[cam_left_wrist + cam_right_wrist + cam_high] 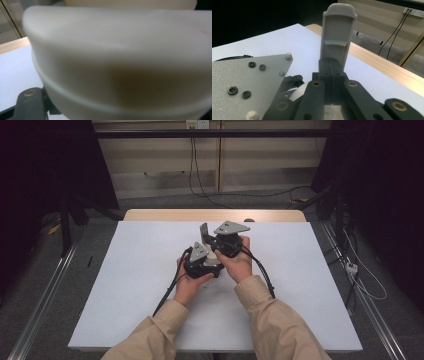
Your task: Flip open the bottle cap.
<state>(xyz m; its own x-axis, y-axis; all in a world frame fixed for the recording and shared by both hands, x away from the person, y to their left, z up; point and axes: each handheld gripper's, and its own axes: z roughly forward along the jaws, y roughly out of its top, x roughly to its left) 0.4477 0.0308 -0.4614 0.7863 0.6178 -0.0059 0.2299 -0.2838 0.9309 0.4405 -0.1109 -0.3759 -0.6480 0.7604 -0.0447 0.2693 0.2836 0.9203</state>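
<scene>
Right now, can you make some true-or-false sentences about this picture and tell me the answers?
1. The left hand and right hand are close together above the white sheet. True.
2. The right tongs are wide open. False: their jaws are pressed together.
3. The sleeves are beige. True.
4. The sheet is black. False: it is white.
5. A cream thing sits very close in the left gripper view. True.
</scene>
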